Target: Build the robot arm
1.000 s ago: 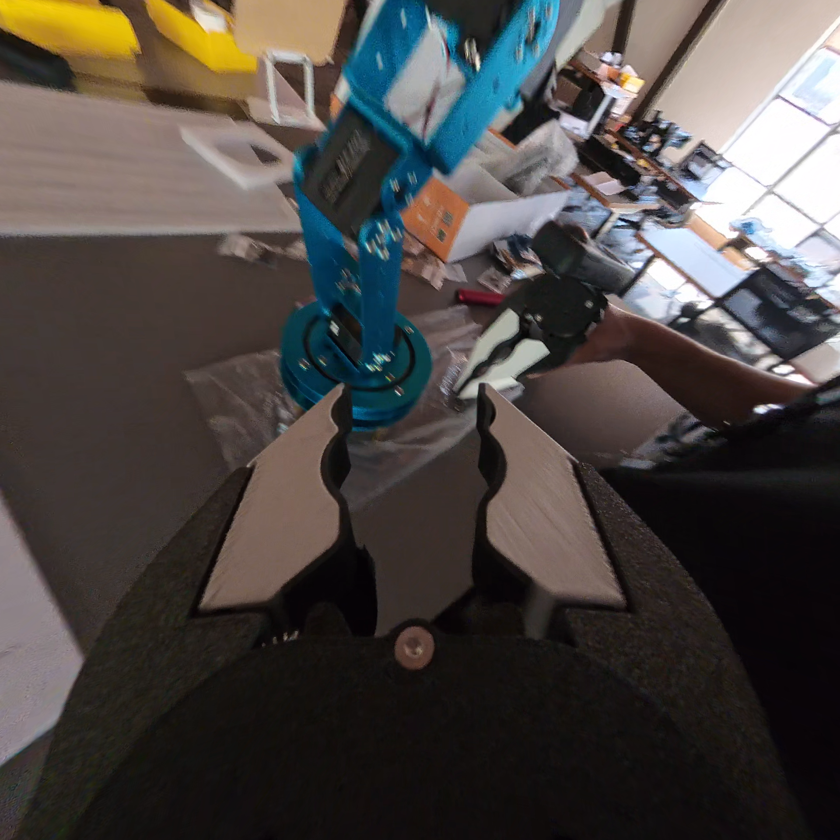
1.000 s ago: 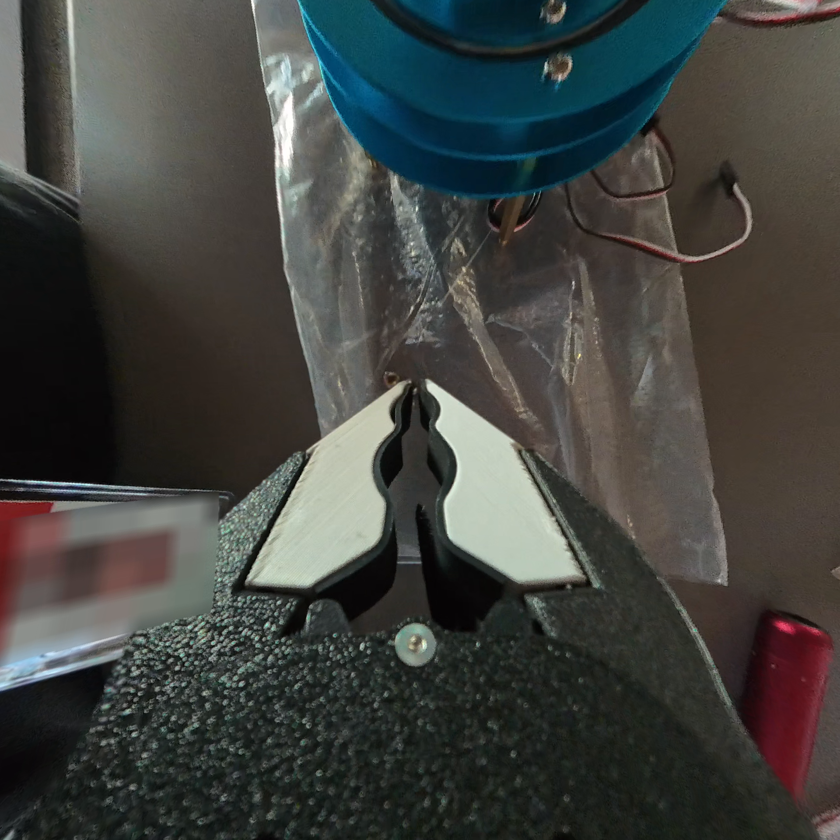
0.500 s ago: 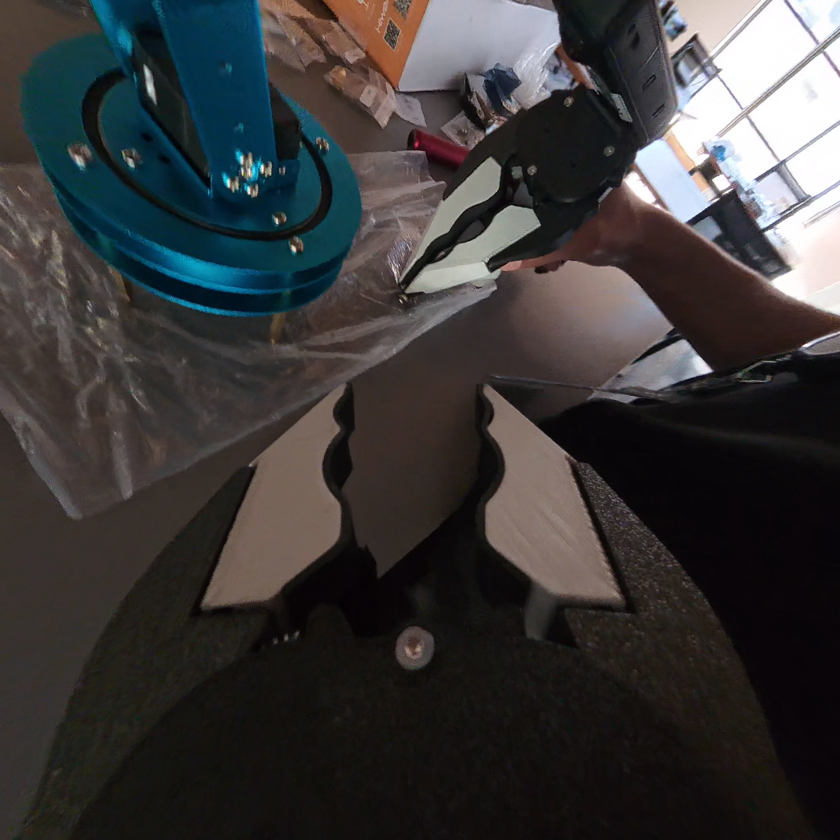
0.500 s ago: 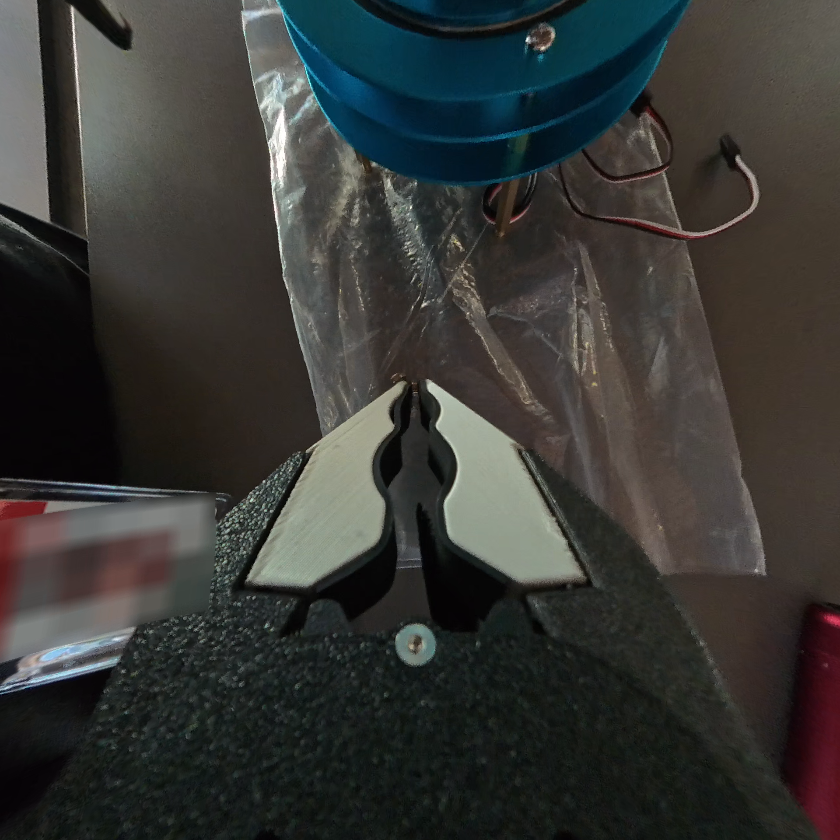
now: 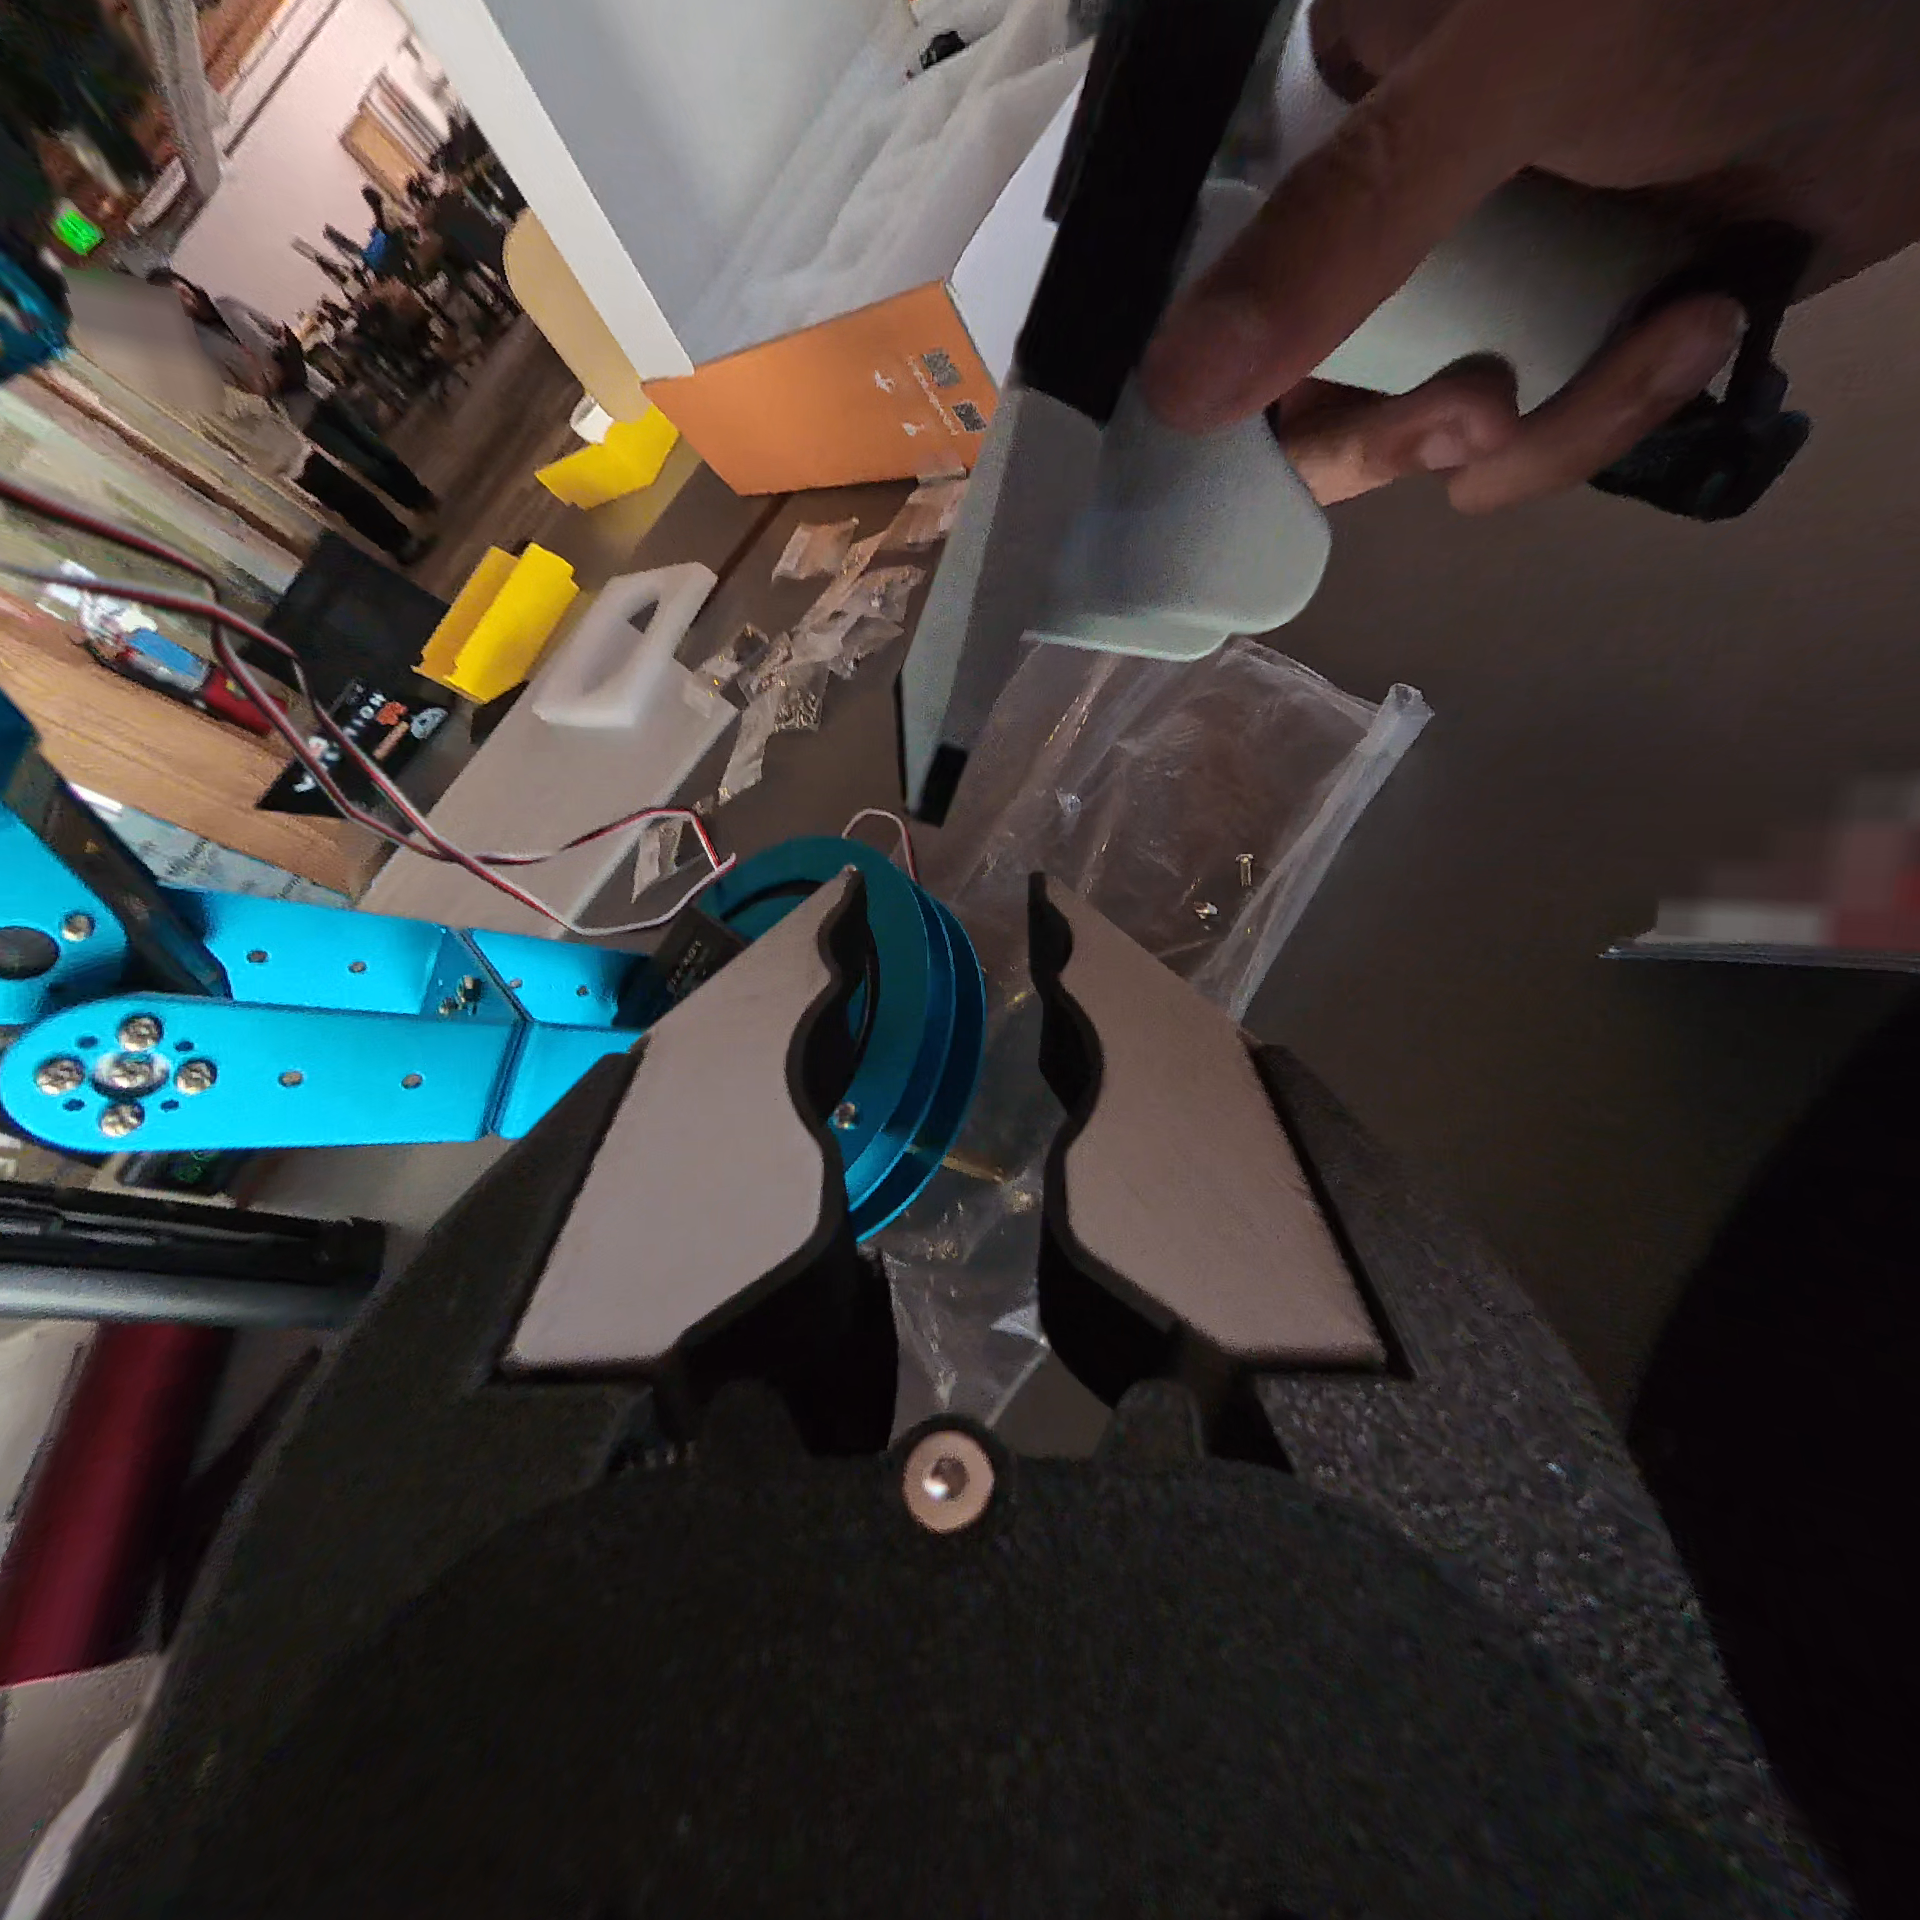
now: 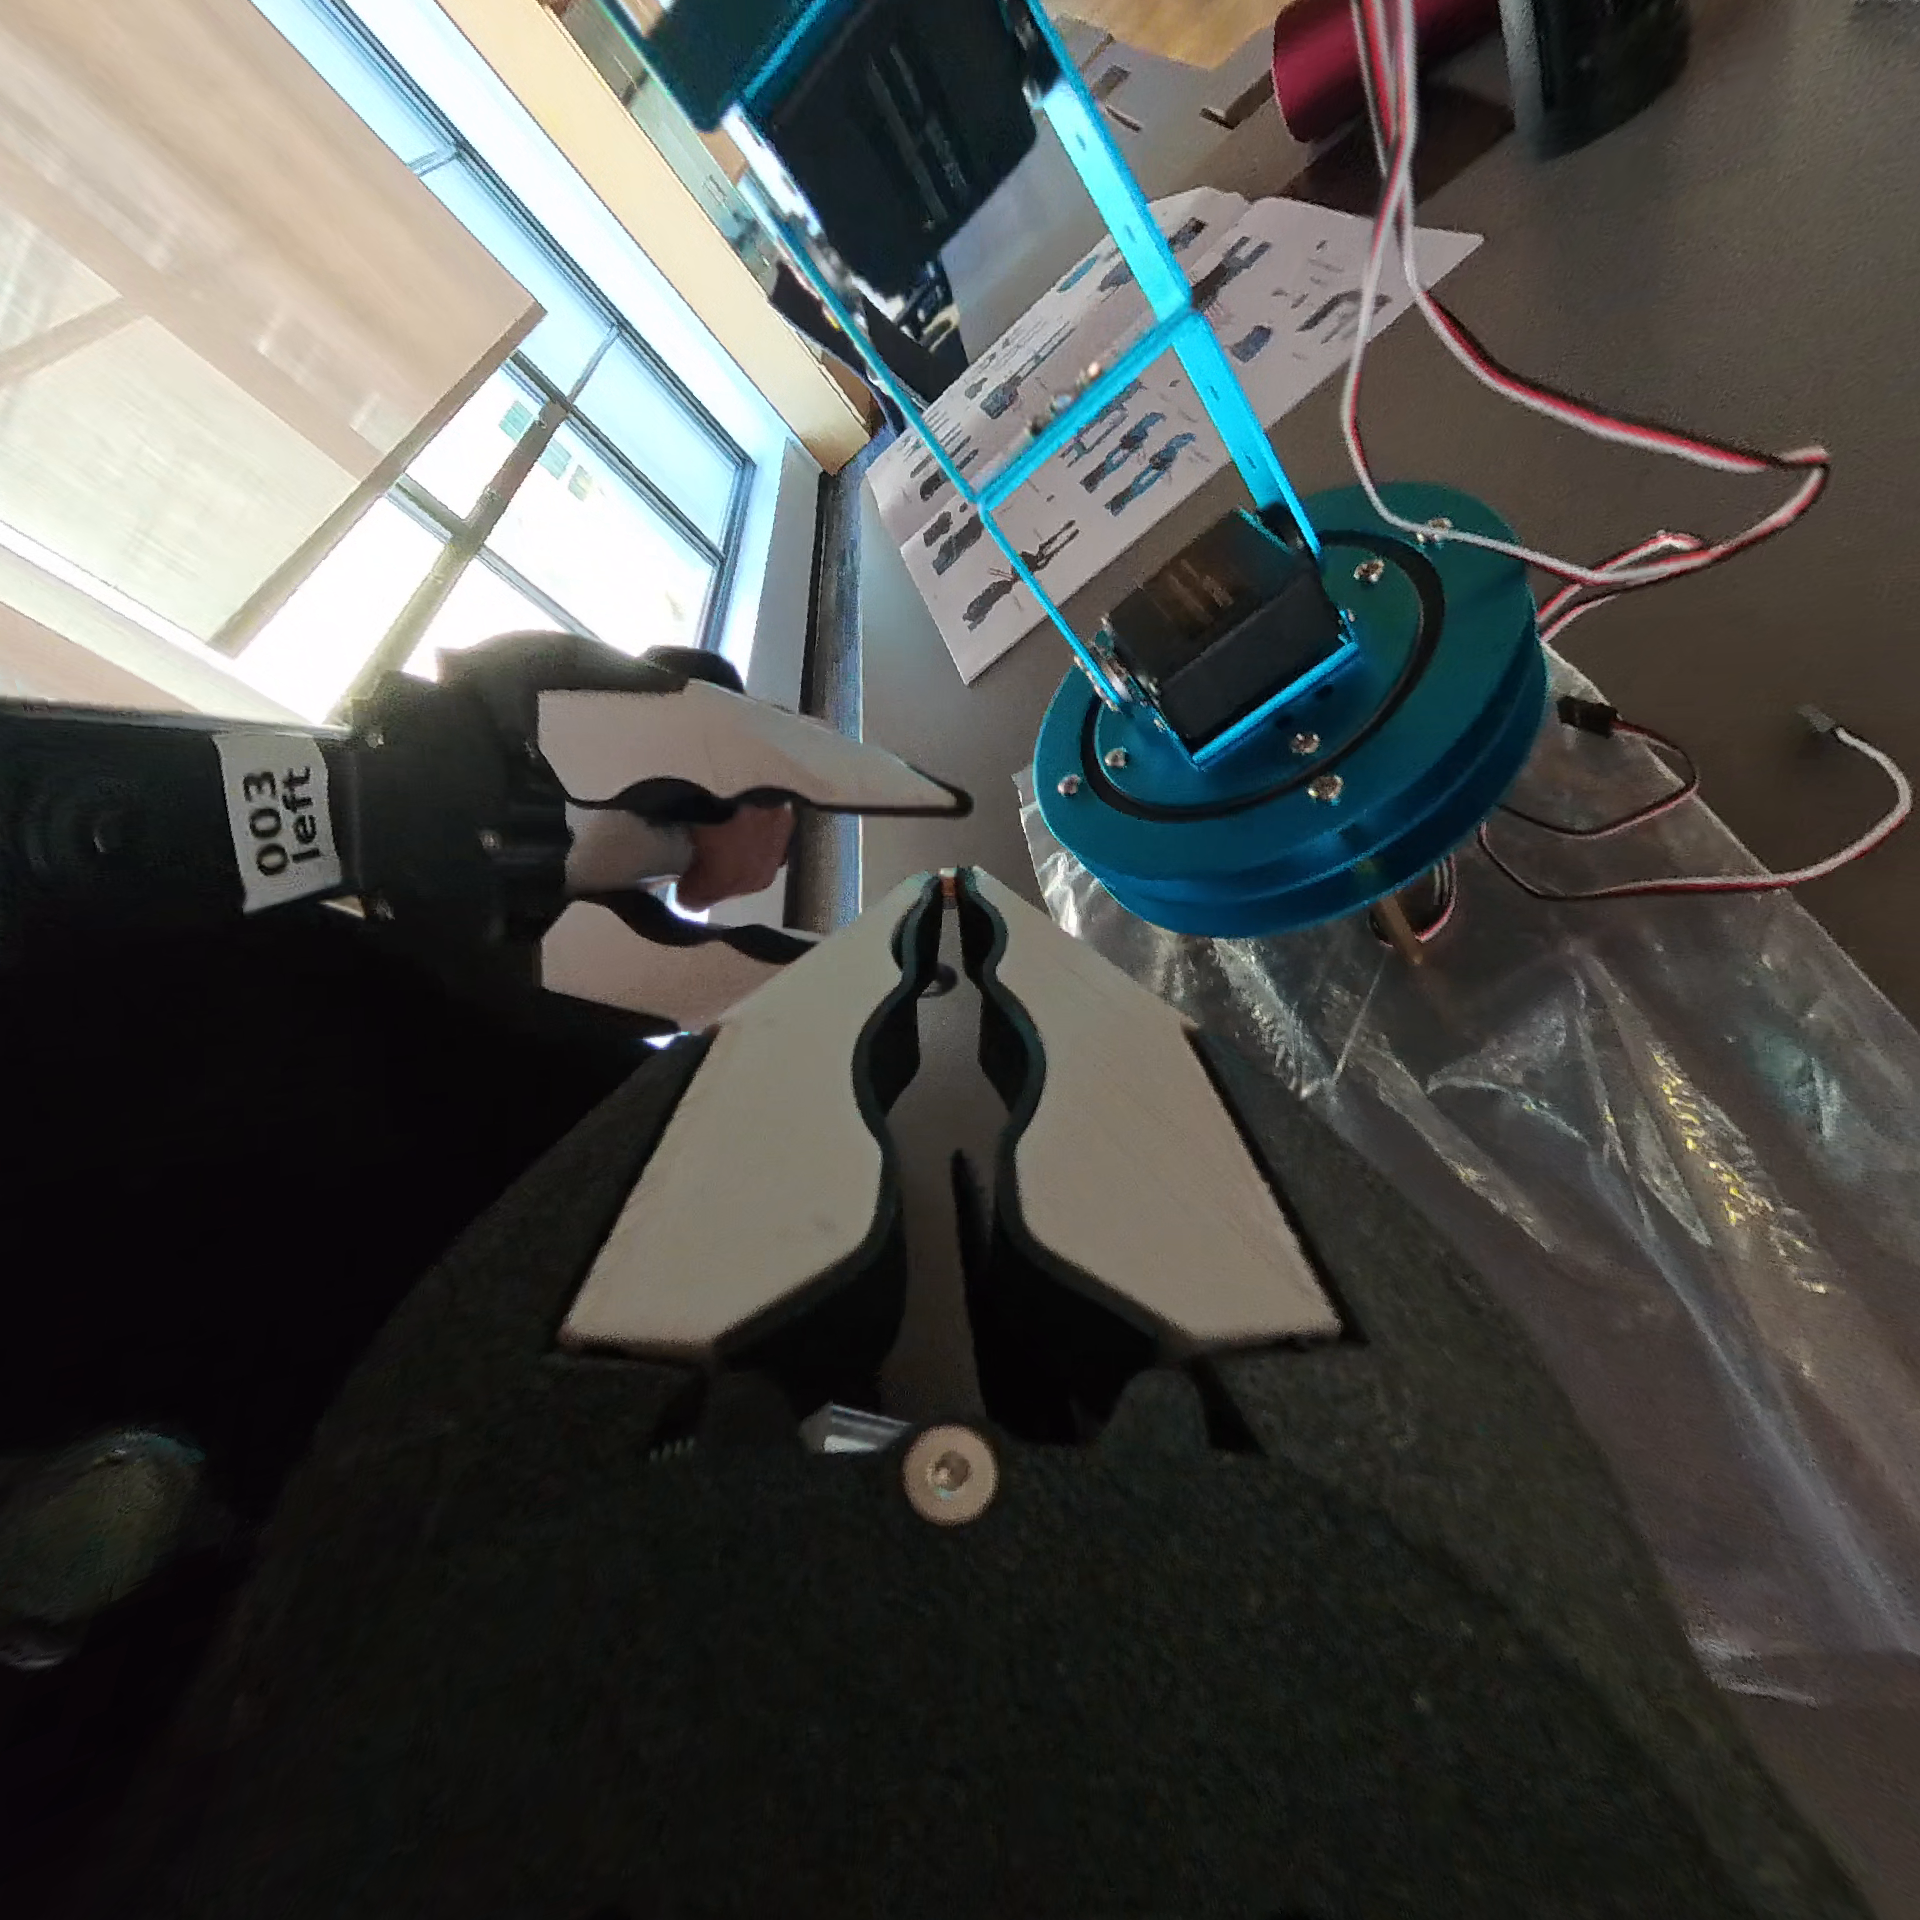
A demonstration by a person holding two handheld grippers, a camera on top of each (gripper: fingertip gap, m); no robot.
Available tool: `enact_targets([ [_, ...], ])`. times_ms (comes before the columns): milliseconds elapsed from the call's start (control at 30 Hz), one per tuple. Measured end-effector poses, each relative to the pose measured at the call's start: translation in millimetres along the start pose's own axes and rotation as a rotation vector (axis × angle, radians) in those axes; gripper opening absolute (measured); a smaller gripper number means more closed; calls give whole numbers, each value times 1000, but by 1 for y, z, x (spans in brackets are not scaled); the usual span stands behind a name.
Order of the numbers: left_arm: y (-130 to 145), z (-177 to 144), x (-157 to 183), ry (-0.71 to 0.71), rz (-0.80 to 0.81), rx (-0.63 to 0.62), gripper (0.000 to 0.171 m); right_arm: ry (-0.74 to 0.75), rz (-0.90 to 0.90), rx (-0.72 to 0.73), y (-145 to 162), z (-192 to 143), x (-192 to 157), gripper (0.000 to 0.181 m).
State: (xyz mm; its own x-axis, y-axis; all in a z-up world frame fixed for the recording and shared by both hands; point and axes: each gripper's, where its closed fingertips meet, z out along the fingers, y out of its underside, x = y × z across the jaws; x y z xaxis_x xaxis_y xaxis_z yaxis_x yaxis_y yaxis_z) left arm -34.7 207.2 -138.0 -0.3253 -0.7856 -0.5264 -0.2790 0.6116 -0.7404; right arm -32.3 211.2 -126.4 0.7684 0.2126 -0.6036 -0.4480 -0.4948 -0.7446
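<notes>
A blue metal robot arm stands on a round blue base (image 6: pixel 1299 748), which rests on a clear plastic bag (image 6: pixel 1558 1091) on a dark table. My right gripper (image 6: pixel 951 883) is shut on a small brass part at its tips, held just left of the base and above the bag's edge. My left gripper (image 5: pixel 945 888) is open and empty, its left finger in front of the blue base (image 5: pixel 925 1039) and the bag (image 5: pixel 1174 810) beyond. One of its fingers (image 6: pixel 727 753) shows in the right wrist view, close to my right tips. Small screws (image 5: pixel 1205 909) lie in the bag.
Red-white-black wires (image 6: pixel 1662 540) trail from the base. A printed sheet (image 6: pixel 1143 416) lies behind it. An orange-and-white box (image 5: pixel 831 416), yellow pieces (image 5: pixel 499 623), a white foam block (image 5: pixel 623 655), small hardware bags (image 5: pixel 831 603) and a red cylinder (image 5: pixel 94 1507) are around. A hand (image 5: pixel 1507 260) holds the right gripper. My two grippers' fingertips are within a few centimetres of each other.
My right gripper has lifted off the bag and turned, still shut on the brass part. My left gripper has swung round close beside the blue base, still open.
</notes>
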Motion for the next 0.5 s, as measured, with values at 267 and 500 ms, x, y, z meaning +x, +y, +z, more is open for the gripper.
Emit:
enact_targets([
  [267,-13,0,-5,-42,64,43,12,18,-69,-42,1,3,-7,2],
  [500,-15,5,-5,-58,116,24,7,32,-77,-63,0,3,-7,2],
])
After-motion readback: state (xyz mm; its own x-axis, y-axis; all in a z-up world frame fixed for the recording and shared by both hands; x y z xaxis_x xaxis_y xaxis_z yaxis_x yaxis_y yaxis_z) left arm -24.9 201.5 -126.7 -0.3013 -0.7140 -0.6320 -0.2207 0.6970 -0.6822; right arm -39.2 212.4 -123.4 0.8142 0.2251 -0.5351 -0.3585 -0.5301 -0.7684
